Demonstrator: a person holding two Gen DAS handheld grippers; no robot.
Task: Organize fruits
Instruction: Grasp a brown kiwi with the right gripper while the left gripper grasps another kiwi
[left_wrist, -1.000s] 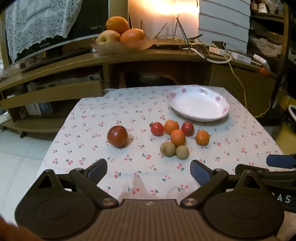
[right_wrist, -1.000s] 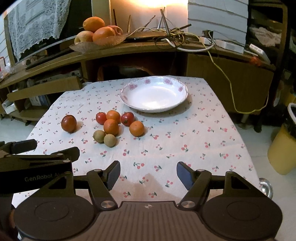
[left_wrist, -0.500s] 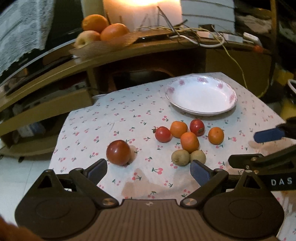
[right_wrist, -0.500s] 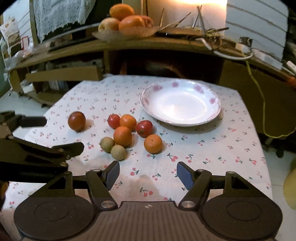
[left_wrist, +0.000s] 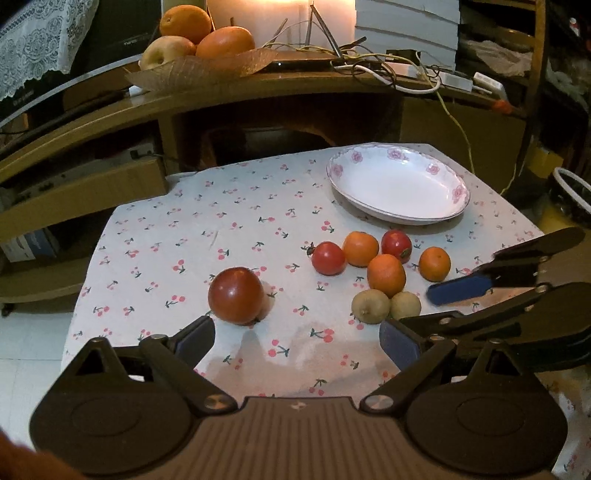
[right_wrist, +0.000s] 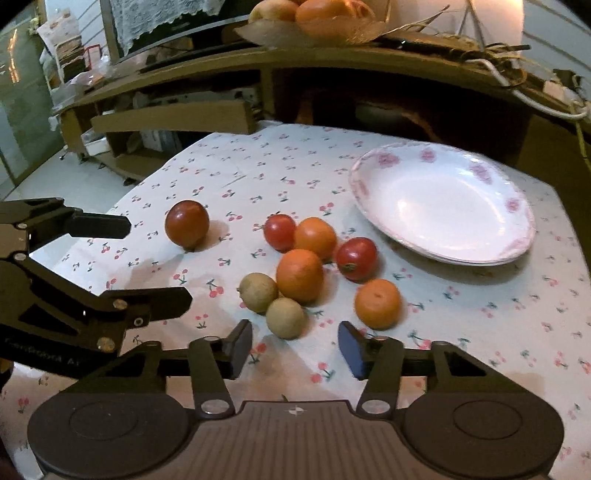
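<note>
A large dark red fruit lies alone on the cherry-print tablecloth. To its right is a cluster: two red tomatoes, three oranges and two brown kiwis. An empty white floral plate stands behind the cluster. My left gripper is open just in front of the dark red fruit. My right gripper is open just in front of the kiwis, and it also shows in the left wrist view.
A wooden shelf unit stands behind the table with a dish of oranges and an apple and tangled cables. The table drops off to the floor at the left. A yellow bin stands at the right.
Both grippers have moved forward and lower toward the fruit. The left one closed in on the dark red fruit, the right one on the kiwis. No fruit has moved.
</note>
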